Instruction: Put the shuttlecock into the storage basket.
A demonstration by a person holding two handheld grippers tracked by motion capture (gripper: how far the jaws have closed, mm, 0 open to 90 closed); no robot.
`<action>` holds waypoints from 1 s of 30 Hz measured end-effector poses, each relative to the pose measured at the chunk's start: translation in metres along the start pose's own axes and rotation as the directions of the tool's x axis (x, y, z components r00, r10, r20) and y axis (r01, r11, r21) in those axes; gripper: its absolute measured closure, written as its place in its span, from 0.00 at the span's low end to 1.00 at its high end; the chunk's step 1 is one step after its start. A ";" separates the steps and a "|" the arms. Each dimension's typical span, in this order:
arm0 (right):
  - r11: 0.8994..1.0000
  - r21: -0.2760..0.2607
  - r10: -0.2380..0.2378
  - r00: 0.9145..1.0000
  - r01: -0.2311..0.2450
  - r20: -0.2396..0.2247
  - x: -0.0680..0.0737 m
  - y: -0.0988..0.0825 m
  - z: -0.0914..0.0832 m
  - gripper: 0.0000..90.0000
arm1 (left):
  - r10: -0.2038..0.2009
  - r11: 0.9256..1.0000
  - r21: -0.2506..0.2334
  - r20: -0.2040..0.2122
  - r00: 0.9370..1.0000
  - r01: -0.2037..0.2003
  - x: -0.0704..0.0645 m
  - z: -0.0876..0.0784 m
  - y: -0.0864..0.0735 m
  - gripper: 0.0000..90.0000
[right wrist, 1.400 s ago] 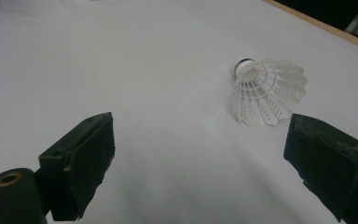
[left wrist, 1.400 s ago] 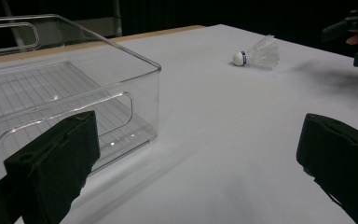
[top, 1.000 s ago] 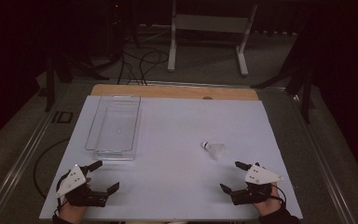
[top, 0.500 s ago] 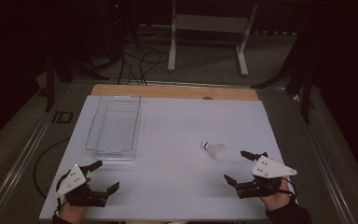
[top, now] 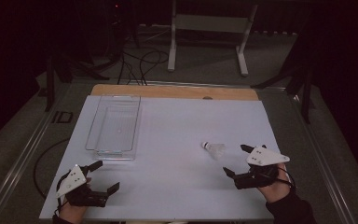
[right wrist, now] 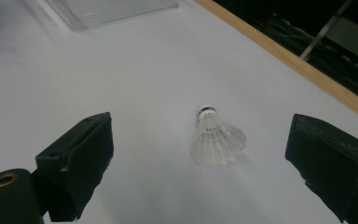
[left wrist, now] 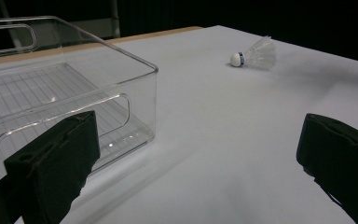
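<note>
**Lining up on the shuttlecock**

The shuttlecock (top: 214,150) lies on its side on the white table (top: 177,186), right of centre, its cork nose pointing toward the far left and its feather skirt flaring toward the near right. The right gripper (top: 237,161) hovers just beside it on the near-right side, jaws spread wide and holding nothing. In the right gripper view the shuttlecock (right wrist: 216,138) sits between the two black jaws but ahead of them, not yet within their reach. The left gripper (top: 107,176) rests at the near-left corner of the table, jaws likewise apart and empty, close to the near end of the clear plastic bin (top: 114,126).

The work in hand appears to be picking up the shuttlecock, probably to drop it in the bin. To do it well, the right gripper should advance until the jaws straddle the firm part near the cork rather than the wide skirt, which looks light and likely to crush or spring away. Keep the jaws low, close to the table, and close them gently; a shuttlecock this light may roll or skitter if one jaw touches it first, so centre it before squeezing.
</note>
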State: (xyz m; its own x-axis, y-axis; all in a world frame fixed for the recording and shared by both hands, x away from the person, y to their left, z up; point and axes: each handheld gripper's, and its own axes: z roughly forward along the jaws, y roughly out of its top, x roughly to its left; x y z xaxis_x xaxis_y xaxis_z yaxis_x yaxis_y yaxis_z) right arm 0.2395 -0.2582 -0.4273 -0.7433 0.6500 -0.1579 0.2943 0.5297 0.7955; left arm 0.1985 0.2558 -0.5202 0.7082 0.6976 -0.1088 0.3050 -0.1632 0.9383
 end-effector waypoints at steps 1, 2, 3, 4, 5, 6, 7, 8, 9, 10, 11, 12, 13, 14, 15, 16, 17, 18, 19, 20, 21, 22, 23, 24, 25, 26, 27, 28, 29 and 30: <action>1.000 0.008 0.011 1.000 -0.011 -0.005 -0.001 0.000 0.001 0.09 | 0.000 1.000 -0.001 0.000 1.000 0.000 0.000 0.000 0.000 0.00; 1.000 0.008 0.011 1.000 -0.011 -0.005 -0.001 0.000 0.001 0.09 | 0.000 1.000 -0.001 0.000 1.000 0.000 0.000 0.000 0.000 0.00; 0.999 0.028 0.038 0.999 -0.038 0.004 -0.005 0.001 0.005 0.09 | -0.002 1.000 -0.001 0.001 1.000 0.002 0.000 0.000 0.000 0.00; 0.998 0.037 0.043 0.999 -0.043 0.006 -0.006 0.001 0.006 0.09 | -0.002 1.000 -0.001 0.001 1.000 0.002 0.000 0.000 0.000 0.00; 0.998 0.045 0.038 0.999 -0.039 0.019 -0.007 0.001 0.007 0.09 | -0.001 1.000 -0.001 0.000 1.000 0.001 0.000 0.000 0.000 0.00; 0.998 0.045 0.038 0.999 -0.039 0.019 -0.007 0.001 0.007 0.09 | -0.001 1.000 -0.001 0.000 1.000 0.001 0.000 0.000 0.000 0.00; 0.997 0.065 0.033 0.999 -0.036 0.039 -0.009 0.001 0.010 0.09 | -0.001 1.000 -0.001 0.002 1.000 0.001 0.000 0.000 0.000 0.00; 0.997 0.065 0.033 0.999 -0.036 0.039 -0.009 0.001 0.010 0.09 | -0.001 1.000 -0.001 0.002 1.000 0.001 0.000 0.000 0.000 0.00; 0.996 0.074 0.048 0.998 -0.050 0.033 -0.011 0.002 0.011 0.09 | -0.001 1.000 -0.002 0.003 1.000 0.001 0.000 0.000 0.000 0.00; 0.996 0.078 0.050 0.998 -0.053 0.039 -0.011 0.002 0.011 0.09 | 0.000 1.000 -0.002 0.003 1.000 0.000 0.000 0.000 0.000 0.00; 0.996 0.078 0.048 0.998 -0.052 0.045 -0.012 0.002 0.012 0.09 | 0.000 1.000 -0.002 0.003 1.000 0.000 0.000 0.000 0.000 0.00; 0.995 0.079 0.057 0.998 -0.060 0.035 -0.013 0.002 0.012 0.09 | 0.000 1.000 -0.002 0.003 1.000 0.000 0.000 0.000 0.000 0.00; 0.994 0.090 0.065 0.997 -0.068 0.039 -0.013 0.002 0.013 0.09 | 0.001 1.000 -0.002 0.003 1.000 -0.001 0.000 0.000 0.000 0.00; 0.994 0.090 0.065 0.997 -0.068 0.039 -0.013 0.002 0.013 0.09 | 0.001 1.000 -0.002 0.003 1.000 -0.001 0.000 0.000 0.000 0.00; 0.992 0.101 0.071 0.996 -0.076 0.051 -0.015 0.002 0.014 0.09 | 0.001 1.000 -0.001 0.004 1.000 -0.001 0.000 0.000 0.000 0.00; 0.992 0.101 0.071 0.996 -0.076 0.051 -0.015 0.002 0.014 0.09 | 0.001 1.000 -0.001 0.004 1.000 -0.001 0.000 0.000 0.000 0.00; 0.991 0.107 0.072 0.995 -0.078 0.062 -0.016 0.002 0.014 0.09 | 0.000 1.000 -0.001 0.004 1.000 0.000 0.000 0.000 0.000 0.00; 0.990 0.114 0.074 0.995 -0.082 0.070 -0.016 0.002 0.015 0.09 | 0.001 1.000 -0.002 0.005 1.000 -0.001 0.000 0.000 0.000 0.00; 0.988 0.126 0.080 0.993 -0.090 0.083 -0.017 0.002 0.016 0.09 | -0.001 1.000 -0.001 0.004 1.000 0.001 0.000 0.001 0.000 0.00; 0.987 0.135 0.080 0.993 -0.091 0.085 -0.018 0.001 0.017 0.09 | -0.001 1.000 -0.001 0.004 1.000 0.001 0.000 0.001 0.000 0.00; 0.985 0.141 0.086 0.992 -0.098 0.090 -0.019 0.001 0.018 0.09 | 0.001 1.000 -0.001 0.004 1.000 -0.001 0.000 0.001 0.000 0.00; 0.983 0.147 0.094 0.991 -0.107 0.092 -0.019 0.000 0.018 0.09 | 0.001 1.000 -0.001 0.003 1.000 -0.001 0.000 0.001 0.000 0.00; 0.981 0.162 0.096 0.991 -0.110 0.092 -0.020 0.000 0.020 0.09 | 0.002 1.000 -0.001 0.003 1.000 -0.002 0.000 0.001 0.000 0.00; 0.979 0.173 0.097 0.991 -0.112 0.094 -0.020 -0.001 0.022 0.09 | 0.001 1.000 -0.001 0.004 1.000 -0.001 0.000 0.001 0.000 0.00; 0.976 0.182 0.100 0.990 -0.117 0.100 -0.020 -0.002 0.023 0.09 | 0.001 1.000 -0.001 0.004 1.000 -0.001 0.000 0.001 0.000 0.00; 0.973 0.197 0.101 0.990 -0.118 0.093 -0.021 -0.002 0.024 0.09 | 0.001 1.000 -0.001 0.003 1.000 -0.001 0.000 0.001 0.000 0.00; 0.972 0.204 0.099 0.990 -0.117 0.098 -0.021 -0.003 0.025 0.09 | 0.001 1.000 -0.002 0.004 1.000 -0.001 0.000 0.001 0.000 0.00; 0.971 0.208 0.100 0.990 -0.119 0.098 -0.021 -0.003 0.026 0.09 | 0.001 1.000 -0.001 0.004 1.000 -0.001 0.000 0.001 0.000 0.00; 0.967 0.224 0.107 0.990 -0.125 0.091 -0.022 -0.003 0.027 0.09 | 0.001 1.000 -0.001 0.004 1.000 -0.001 0.000 0.001 0.000 0.00; 0.964 0.232 0.110 0.990 -0.129 0.091 -0.022 -0.003 0.027 0.09 | 0.000 1.000 -0.001 0.005 1.000 0.000 0.000 0.001 0.000 0.00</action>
State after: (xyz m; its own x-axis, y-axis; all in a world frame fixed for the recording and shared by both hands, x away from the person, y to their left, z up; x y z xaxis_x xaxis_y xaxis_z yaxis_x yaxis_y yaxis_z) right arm 0.2713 -0.2591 -0.4419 -0.6485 0.7514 -0.1219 0.5187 0.5534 0.6517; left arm 0.1988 0.2550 -0.5206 0.7112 0.6943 -0.1100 0.3041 -0.1627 0.9386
